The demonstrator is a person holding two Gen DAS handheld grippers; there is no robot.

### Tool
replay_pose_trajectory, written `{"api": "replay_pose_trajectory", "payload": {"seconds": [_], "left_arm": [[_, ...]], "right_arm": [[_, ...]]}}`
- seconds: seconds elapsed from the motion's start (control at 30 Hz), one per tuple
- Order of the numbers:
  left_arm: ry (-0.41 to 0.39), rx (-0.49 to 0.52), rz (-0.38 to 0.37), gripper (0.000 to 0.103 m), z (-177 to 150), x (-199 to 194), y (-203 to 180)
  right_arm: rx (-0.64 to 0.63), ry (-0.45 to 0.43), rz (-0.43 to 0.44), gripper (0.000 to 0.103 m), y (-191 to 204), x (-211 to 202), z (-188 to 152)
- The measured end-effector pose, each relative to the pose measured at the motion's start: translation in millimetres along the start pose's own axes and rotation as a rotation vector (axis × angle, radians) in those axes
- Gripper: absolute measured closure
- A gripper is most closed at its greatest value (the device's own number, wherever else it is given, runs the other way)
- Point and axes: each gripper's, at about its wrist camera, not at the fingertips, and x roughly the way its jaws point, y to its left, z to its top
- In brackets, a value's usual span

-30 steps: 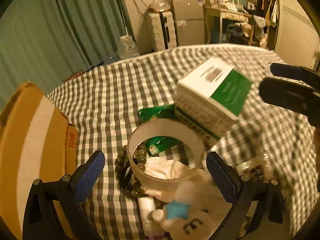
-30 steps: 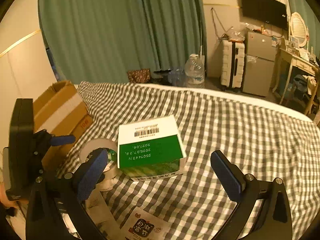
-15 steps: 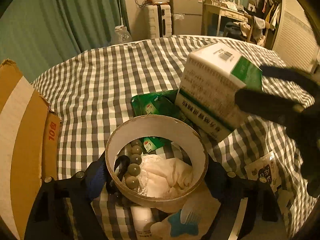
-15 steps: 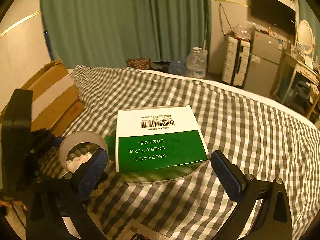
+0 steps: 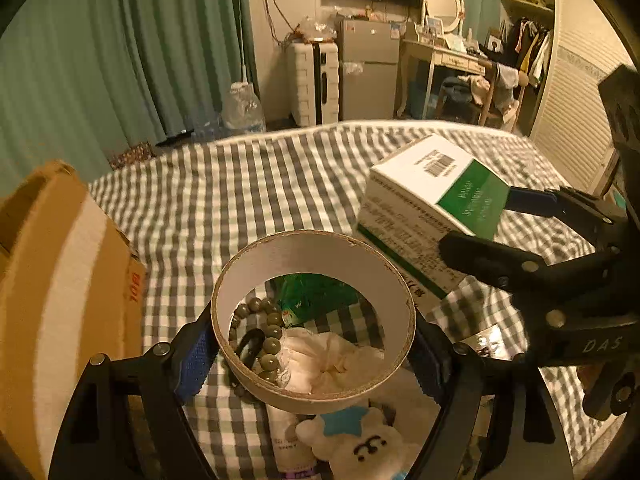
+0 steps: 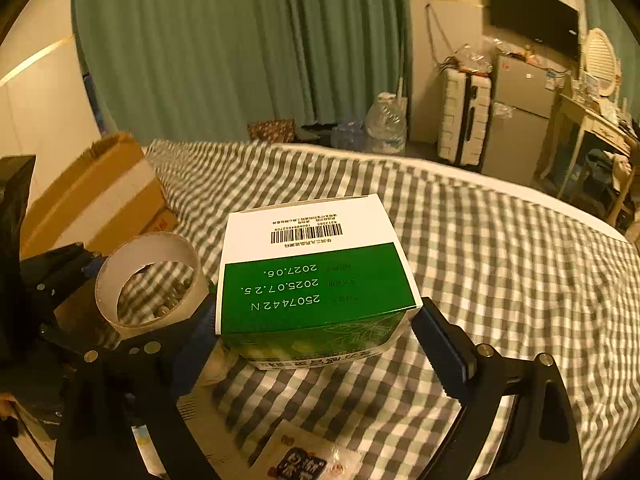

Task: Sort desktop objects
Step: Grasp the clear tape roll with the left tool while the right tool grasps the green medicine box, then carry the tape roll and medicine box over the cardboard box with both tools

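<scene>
My left gripper (image 5: 312, 356) is shut on a wide cardboard tape ring (image 5: 316, 252) and holds it above the clutter; the ring also shows in the right wrist view (image 6: 140, 252). My right gripper (image 6: 316, 344) is shut on a green and white carton (image 6: 316, 276) with a barcode, gripped by its two sides and held off the checked cloth (image 6: 500, 264). In the left wrist view the carton (image 5: 432, 196) hangs at the right between the right gripper's fingers (image 5: 484, 256).
Under the ring lie a green bead bracelet (image 5: 268, 340), a white cloth (image 5: 332, 364), a green packet (image 5: 312, 296), a small bottle (image 5: 288, 440) and a plush toy (image 5: 364, 448). A cardboard box (image 5: 60, 280) stands at the left. A snack packet (image 6: 304, 460) lies near the front.
My left gripper closed on the tape ring and lifted it. My right gripper moved in around the carton, closed on its sides and raised it.
</scene>
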Motion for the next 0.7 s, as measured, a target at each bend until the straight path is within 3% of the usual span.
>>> {"api": "replay_pose_trajectory", "payload": {"seconds": [0.33,0.5,0.7], "left_arm": [[-0.101,-0.003,0.007,0.019,17,-81,1],[-0.153,-0.007,0.032,0.019,14,-128,7],[-0.225,-0.016,0.073,0.019,9,-189,24]], "right_arm": [[0.083,-0.154,-0.056,0.010,25,-93,18],[0.133,-0.267,-0.070,0.010,45,-147,26],[0.159,-0.337,-0.086,0.010,70,-189,24]]}}
